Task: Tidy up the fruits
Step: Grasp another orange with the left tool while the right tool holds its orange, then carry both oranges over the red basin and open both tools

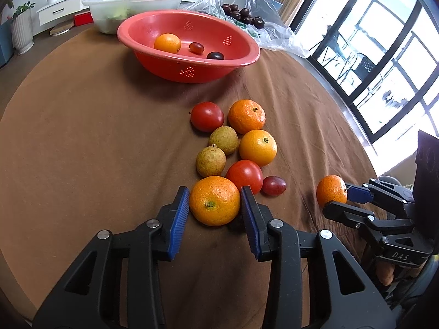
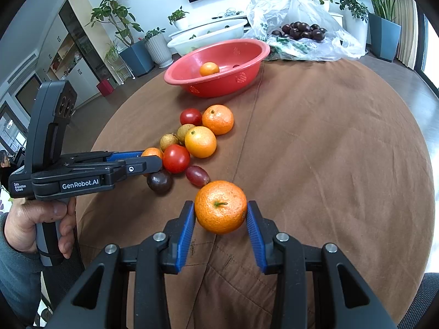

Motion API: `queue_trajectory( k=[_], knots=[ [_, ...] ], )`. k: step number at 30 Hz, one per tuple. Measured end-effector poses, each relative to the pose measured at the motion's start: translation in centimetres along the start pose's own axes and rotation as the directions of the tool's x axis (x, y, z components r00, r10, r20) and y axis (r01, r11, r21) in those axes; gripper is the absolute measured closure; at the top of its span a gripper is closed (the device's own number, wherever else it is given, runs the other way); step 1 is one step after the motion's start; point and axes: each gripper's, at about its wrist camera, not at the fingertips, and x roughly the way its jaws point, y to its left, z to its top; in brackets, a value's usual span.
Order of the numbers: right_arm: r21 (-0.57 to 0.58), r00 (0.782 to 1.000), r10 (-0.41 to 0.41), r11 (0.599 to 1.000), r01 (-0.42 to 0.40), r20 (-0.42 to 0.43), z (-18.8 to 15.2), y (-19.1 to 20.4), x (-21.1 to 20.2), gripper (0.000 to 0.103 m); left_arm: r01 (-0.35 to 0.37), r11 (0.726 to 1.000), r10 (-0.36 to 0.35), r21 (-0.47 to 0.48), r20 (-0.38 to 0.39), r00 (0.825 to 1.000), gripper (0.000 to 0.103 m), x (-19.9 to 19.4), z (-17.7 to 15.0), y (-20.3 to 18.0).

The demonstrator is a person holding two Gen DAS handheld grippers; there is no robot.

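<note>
My left tool (image 1: 215, 205) sat apart around big orange (image 1: 214, 200) on table (image 1: 82, 150), near fruit pile. My right tool (image 2: 221, 219) squeezed small orange (image 2: 220, 206). Red bowl (image 1: 241, 63) held one orange fruit (image 1: 167, 43).

Each camera looks forward along its own tool, low and close over the brown surface (image 1: 82, 137). Both views share the fruit cluster and red bowl (image 1: 192, 68) beyond.
</note>
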Motion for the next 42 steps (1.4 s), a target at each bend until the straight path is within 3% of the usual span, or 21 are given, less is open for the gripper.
queue_trajectory(
  k=[22, 34, 42],
  knots=[
    [-0.017, 1.000, -0.008, 1.000, 0.009, 0.025, 1.3, 0.3, -0.6, 0.062, -0.049, 0.999, 0.048, 0.009, 0.105, 0.993, 0.068, -4.1, -0.3, 0.9],
    [-0.033, 0.988, -0.055, 0.998, 0.060, 0.143, 8.3, -1.4, -3.0, 0.062, -0.096, 0.994, 0.083, 0.049, 0.214, 0.973, 0.068, -6.7, 6.4, 1.1],
    [-0.079, 0.985, -0.046, 0.995, 0.060, 0.166, 15.2, -0.8, -1.0, 0.062, -0.144, 0.985, 0.117, 0.100, 0.240, 0.964, 0.068, -5.4, 12.8, 0.9]
  ],
)
